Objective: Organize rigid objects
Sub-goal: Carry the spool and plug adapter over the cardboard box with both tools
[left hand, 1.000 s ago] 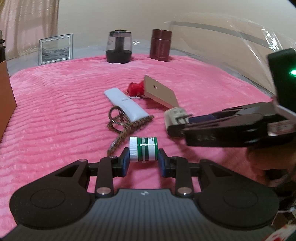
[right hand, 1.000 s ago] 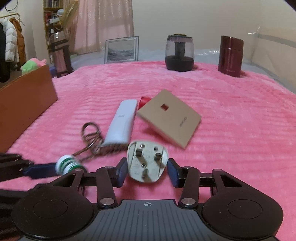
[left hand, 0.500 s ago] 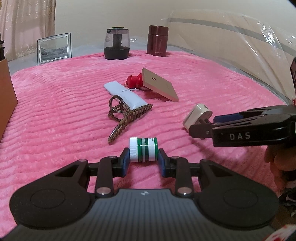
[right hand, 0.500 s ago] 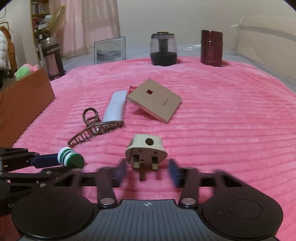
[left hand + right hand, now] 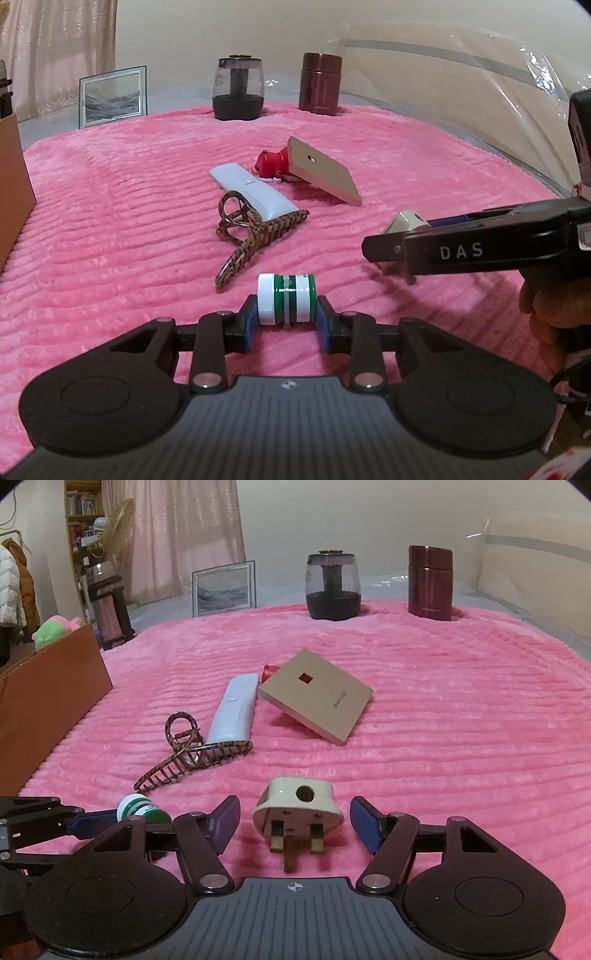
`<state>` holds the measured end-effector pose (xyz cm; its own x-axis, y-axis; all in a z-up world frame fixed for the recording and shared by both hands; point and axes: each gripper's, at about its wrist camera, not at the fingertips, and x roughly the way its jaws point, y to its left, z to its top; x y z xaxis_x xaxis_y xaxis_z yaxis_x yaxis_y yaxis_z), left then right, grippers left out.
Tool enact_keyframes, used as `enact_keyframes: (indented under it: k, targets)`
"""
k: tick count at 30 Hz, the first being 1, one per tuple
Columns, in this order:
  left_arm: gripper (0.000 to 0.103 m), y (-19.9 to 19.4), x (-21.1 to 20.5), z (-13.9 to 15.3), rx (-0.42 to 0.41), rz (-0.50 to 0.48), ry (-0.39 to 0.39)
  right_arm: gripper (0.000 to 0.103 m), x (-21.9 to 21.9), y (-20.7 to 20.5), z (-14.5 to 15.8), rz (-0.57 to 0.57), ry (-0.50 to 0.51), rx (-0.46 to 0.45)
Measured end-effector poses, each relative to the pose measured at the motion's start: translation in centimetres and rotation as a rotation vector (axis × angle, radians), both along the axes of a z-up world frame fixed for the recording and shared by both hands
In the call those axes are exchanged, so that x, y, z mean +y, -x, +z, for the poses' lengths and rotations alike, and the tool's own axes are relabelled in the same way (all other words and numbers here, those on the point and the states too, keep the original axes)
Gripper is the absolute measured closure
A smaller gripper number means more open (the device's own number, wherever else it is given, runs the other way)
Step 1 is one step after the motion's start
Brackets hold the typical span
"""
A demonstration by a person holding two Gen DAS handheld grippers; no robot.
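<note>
Your right gripper (image 5: 295,821) stands wide, straddling the plug (image 5: 298,810) at 12 o'clock, prongs pointing back at you. Your left gripper (image 5: 286,321) clamps the jar (image 5: 286,299), axis crosswise.

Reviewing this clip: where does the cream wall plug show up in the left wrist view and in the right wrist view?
Left wrist view: the wall plug is at mid-right, mostly hidden behind the right gripper's dark finger.
Right wrist view: the wall plug lies low in the centre on the pink blanket, prongs toward the camera, between the open jaws of the right gripper, touching neither.
Shared landmark: the brown hair claw, left of the plug in both.
</note>
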<state>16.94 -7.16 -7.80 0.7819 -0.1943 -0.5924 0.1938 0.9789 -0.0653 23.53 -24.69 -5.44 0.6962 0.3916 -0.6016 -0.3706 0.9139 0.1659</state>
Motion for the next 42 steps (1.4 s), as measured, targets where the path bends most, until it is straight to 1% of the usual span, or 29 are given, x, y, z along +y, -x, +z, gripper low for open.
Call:
enact_keyframes:
  k: [4,7,8,13,18,25,29,32,37,42]
  targets:
    - [0.076,-0.1,-0.1,0.2,-0.012,0.013,-0.001,0.05,-0.1,0.1,0.0,-0.003,-0.004,0.004]
    - [0.076,-0.1,-0.1,0.3,-0.02,0.018,-0.002,0.056,-0.1,0.3,0.1,-0.005,-0.007,0.008]
    - [0.076,-0.1,-0.1,0.4,-0.021,0.021,-0.005,0.056,-0.1,0.4,0.1,-0.009,-0.005,0.009]
    - [0.076,-0.2,-0.1,0.4,-0.016,0.02,-0.007,0.057,-0.3,0.7,0.1,-0.018,-0.011,0.017]
    - [0.076,-0.2,0.1,0.5,0.0,0.011,-0.007,0.057,-0.2,1.4,0.7,-0.013,-0.001,0.005]
    - [0.076,0.9,0.6,1.5,0.0,-0.013,-0.006,0.057,-0.2,3.3,1.7,0.009,0.029,-0.017]
    - [0.076,2.1,1.0,2.6,-0.004,-0.043,-0.014,0.057,-0.1,4.7,2.6,0.028,0.041,-0.025]
    - [0.076,3.3,1.6,3.9,-0.004,-0.07,-0.008,0.057,0.1,5.9,3.4,0.065,0.047,-0.036]
    - [0.076,5.2,2.6,5.9,-0.01,-0.114,-0.02,0.057,0.4,7.8,5.0,0.118,0.048,-0.058]
    - [0.076,7.3,4.5,8.0,-0.025,-0.121,-0.018,0.057,1.1,9.2,6.7,0.141,0.026,-0.085]
